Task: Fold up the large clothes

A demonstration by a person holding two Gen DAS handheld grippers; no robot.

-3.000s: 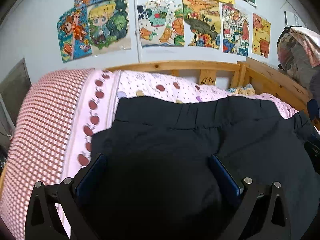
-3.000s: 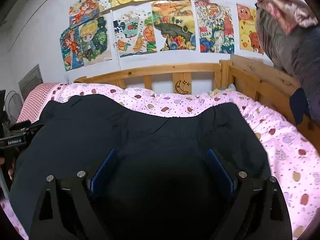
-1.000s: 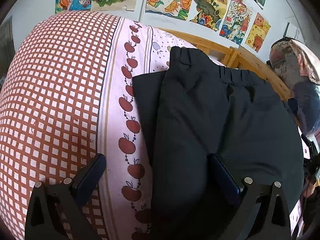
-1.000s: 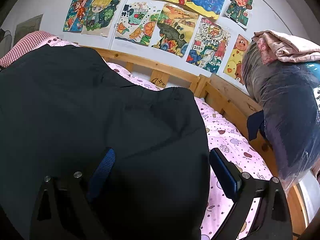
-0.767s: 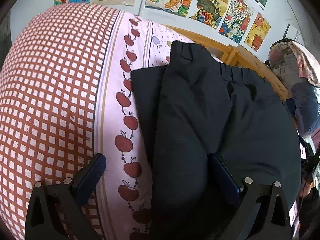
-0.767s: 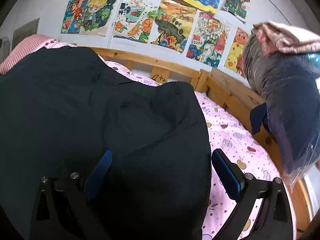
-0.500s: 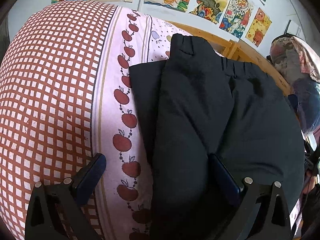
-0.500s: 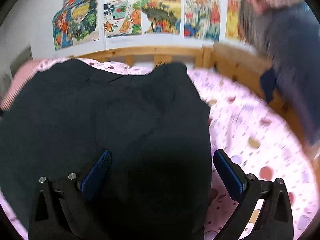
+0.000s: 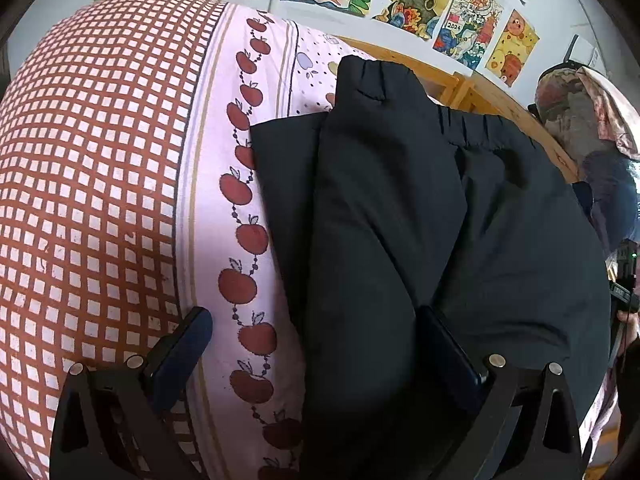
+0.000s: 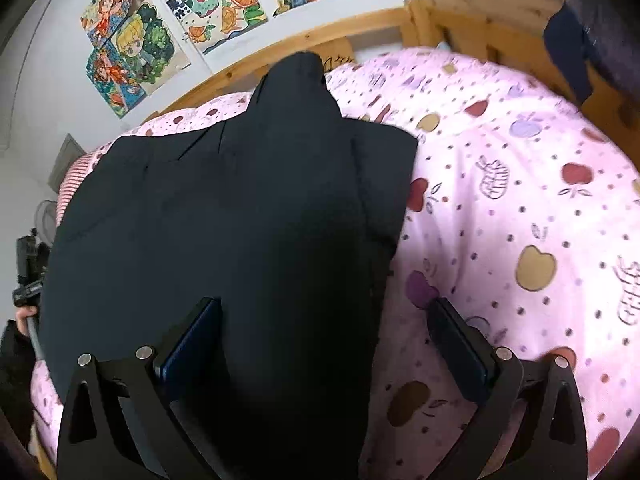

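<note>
We have the black trousers (image 9: 420, 220) lying on the bed (image 10: 520, 208), waistband toward the headboard (image 10: 288, 46), one side lapped over the other. Both grippers stand spread wide and grasp nothing: the left gripper (image 9: 316, 344) straddles the trousers' left edge, the right gripper (image 10: 326, 332) their right edge. We judge a fold just laid; next we need a fresh grip on an edge to fold again.

A: Where does each wrist camera sit?
B: Close above the bed (image 9: 120, 160), looking forward between its own fingers (image 9: 182, 344) toward the headboard (image 10: 280, 46).
A: Shared ground?
B: The black trousers (image 9: 400, 220) ahead of both, and the wall drawings (image 10: 132, 48).
</note>
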